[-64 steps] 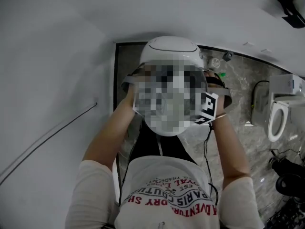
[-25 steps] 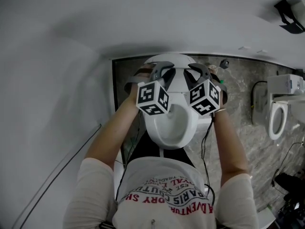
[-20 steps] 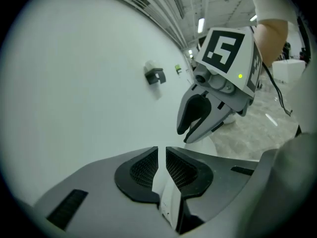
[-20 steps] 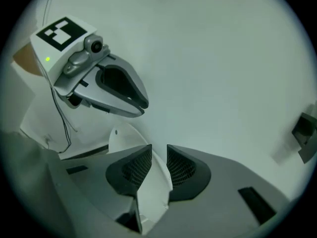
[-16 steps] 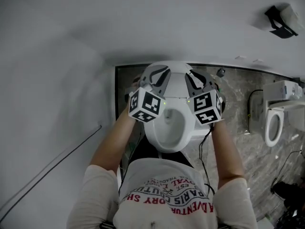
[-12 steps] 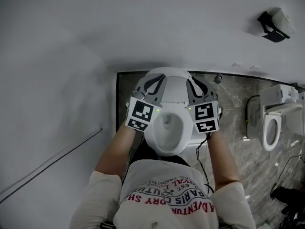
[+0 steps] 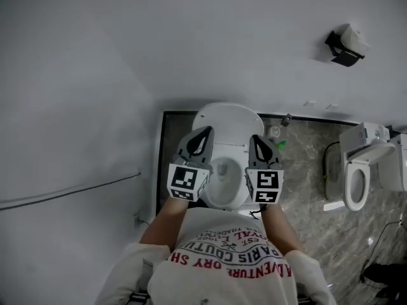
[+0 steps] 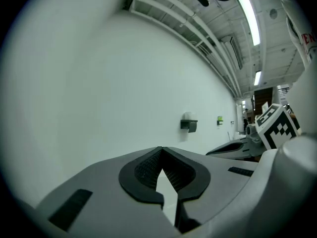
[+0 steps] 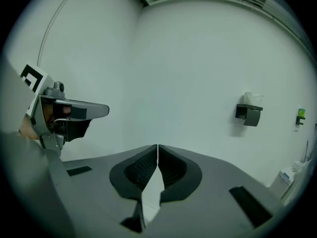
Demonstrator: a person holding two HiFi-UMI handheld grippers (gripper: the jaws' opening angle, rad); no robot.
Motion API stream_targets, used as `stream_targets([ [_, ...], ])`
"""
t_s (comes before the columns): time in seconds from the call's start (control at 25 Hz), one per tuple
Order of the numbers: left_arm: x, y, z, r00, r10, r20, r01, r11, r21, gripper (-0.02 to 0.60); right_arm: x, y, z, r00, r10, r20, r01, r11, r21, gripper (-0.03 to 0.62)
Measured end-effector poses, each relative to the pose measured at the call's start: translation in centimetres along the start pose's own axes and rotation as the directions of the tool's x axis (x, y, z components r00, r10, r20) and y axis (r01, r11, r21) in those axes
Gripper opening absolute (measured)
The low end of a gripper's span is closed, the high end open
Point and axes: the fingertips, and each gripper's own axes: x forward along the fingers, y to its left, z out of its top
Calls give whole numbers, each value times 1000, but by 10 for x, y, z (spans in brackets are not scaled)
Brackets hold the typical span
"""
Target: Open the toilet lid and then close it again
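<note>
Lid (image 7: 224,116) stood open; closing was due.
Left gripper (image 7: 205,133) and right gripper (image 7: 256,138) had just clenched, empty; best hooked lid's top edge, lowered gently.

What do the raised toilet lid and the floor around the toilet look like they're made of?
White oval toilet lid: probably glossy moulded plastic, going by its smooth, even white surface with a soft sheen; ceramic cannot be ruled out. Grey veined floor: looks like polished marble or marble-look tile, from the pale veins running through mottled grey.
</note>
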Motion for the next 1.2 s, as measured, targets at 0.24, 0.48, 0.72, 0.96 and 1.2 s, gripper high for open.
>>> stream_targets([
  [0.24,-26,-18,-18,999,23,-40,-24,1000,-17,6,-26,16,2,999,-18,39,19,1000,-13,14],
  [0.48,-41,-53,-23,998,-27,-55,27,1000,-10,5,-44,23,20,996,-19,90,23,999,-42,14],
  [0.72,-43,-55,-20,998,-18,-62,19,1000,15,5,-47,17,17,996,-28,81,28,1000,0,14],
  [0.96,-38,-50,-24,998,-23,-54,19,998,-67,5,-41,12,15,998,-16,63,17,1000,-10,15],
  [1.2,-29,-36,-41,996,-10,-86,-2,991,-131,5,-29,13,3,999,8,44,-7,1000,-18,15],
])
